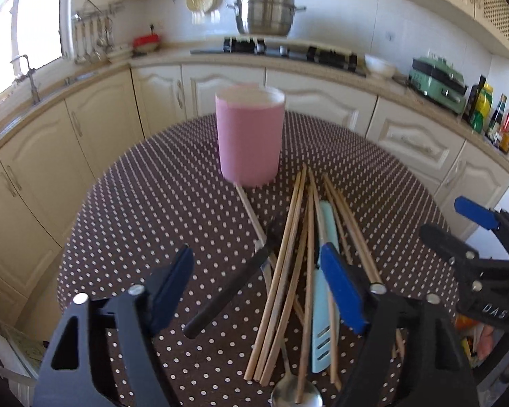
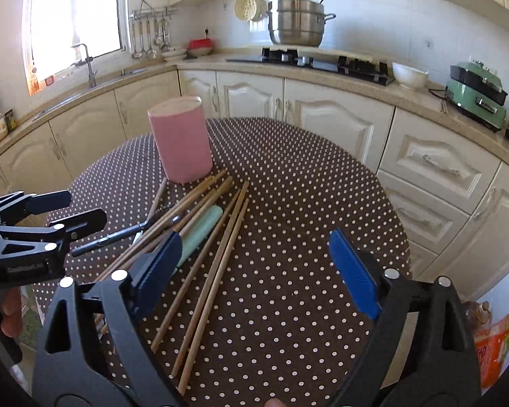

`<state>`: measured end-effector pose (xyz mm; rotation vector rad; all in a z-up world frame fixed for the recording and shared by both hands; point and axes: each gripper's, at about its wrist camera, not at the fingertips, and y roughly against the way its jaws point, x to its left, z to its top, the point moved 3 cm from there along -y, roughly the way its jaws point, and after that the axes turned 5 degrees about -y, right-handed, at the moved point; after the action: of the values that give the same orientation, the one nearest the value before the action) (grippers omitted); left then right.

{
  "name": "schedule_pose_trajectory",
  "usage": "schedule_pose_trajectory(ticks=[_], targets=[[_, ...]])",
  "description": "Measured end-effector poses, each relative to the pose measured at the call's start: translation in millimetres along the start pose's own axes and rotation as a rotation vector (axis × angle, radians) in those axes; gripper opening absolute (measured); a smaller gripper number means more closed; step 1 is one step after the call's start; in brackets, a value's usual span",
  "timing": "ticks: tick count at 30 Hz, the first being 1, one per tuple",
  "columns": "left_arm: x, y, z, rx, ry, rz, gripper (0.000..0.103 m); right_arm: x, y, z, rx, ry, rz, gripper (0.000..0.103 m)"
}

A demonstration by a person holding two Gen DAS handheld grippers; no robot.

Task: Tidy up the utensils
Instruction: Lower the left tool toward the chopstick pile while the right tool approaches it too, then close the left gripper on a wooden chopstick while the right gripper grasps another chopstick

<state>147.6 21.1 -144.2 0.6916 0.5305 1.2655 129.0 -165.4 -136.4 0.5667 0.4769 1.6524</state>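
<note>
We've got a loose heap of utensils on the polka-dot table (image 1: 146, 183), fanned out at roughly 5 o'clock from the pink holder (image 1: 249, 135), which stands upright and, as far as we can see, empty. The chopsticks (image 1: 290, 237) are thin, pale wood and criss-cross over each other. They should be light and stiff but roll easily, so we'd pinch a small bunch near the middle rather than at the tapered tips. The mint spatula (image 1: 324, 305) has a slotted end and a chunky handle (probably silicone, so grippy and a bit bendy) — the handle is the obvious place to grab. The black-handled knife (image 1: 234, 288) lies at 9 o'clock of the pile; take it by the handle. A spoon (image 1: 290, 393) peeks out at the bottom edge — smooth metal, likely slippery.

The left gripper (image 1: 254, 291) hangs over the pile with its jaws apart and nothing pinched. The right gripper (image 2: 254, 271) is spread wide over bare cloth at 3 o'clock of the chopsticks, holding nothing either.
</note>
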Motion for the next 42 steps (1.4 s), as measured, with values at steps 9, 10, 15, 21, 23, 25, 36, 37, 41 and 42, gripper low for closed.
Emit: schedule_pose_trajectory(ticks=[9,10,15,21,23,25,36,37,41,42], targets=[[-1.1,-67.2,0.7,0.154,-0.082,-0.07,0.043,-5.7,-29.5,-14.8,0.105,-0.024,0.039,0.077],[-1.8,-71.8,1.8,0.166,-0.09,-0.067,0.043,-7.1,-32.1,-15.3,0.112,-0.031,0.045,0.077],[-7.9,-83.9,8.4,0.174,-0.124,-0.053,0.043,-12.2,-46.1,-13.4,0.143,-0.045,0.045,0.077],[-17.7,-87.3,11.8,0.189,-0.185,-0.012,0.043,-10.0,-61.0,-14.4,0.183,-0.051,0.057,0.077],[-21.7,-89.2,12.1,0.188,-0.214,0.01,0.043,-9.5,-66.5,-15.2,0.2,-0.052,0.053,0.077],[-22.9,-89.6,13.2,0.184,-0.22,0.017,0.037,-8.6,-72.2,-17.0,0.222,-0.053,0.053,0.077],[-36.3,-101.5,15.4,0.225,-0.253,0.007,0.013,-6.4,-82.3,-18.6,0.265,-0.046,0.054,0.077],[-35.3,-101.2,15.9,0.224,-0.241,0.001,0.012,-6.6,-83.4,-18.8,0.272,-0.047,0.057,0.077],[-31.0,-96.5,14.7,0.215,-0.197,-0.039,0.011,-6.6,-88.8,-14.4,0.301,-0.035,0.056,0.074],[-28.4,-95.8,11.7,0.213,-0.183,-0.047,0.011,-6.1,-89.8,-13.6,0.31,-0.03,0.056,0.073]])
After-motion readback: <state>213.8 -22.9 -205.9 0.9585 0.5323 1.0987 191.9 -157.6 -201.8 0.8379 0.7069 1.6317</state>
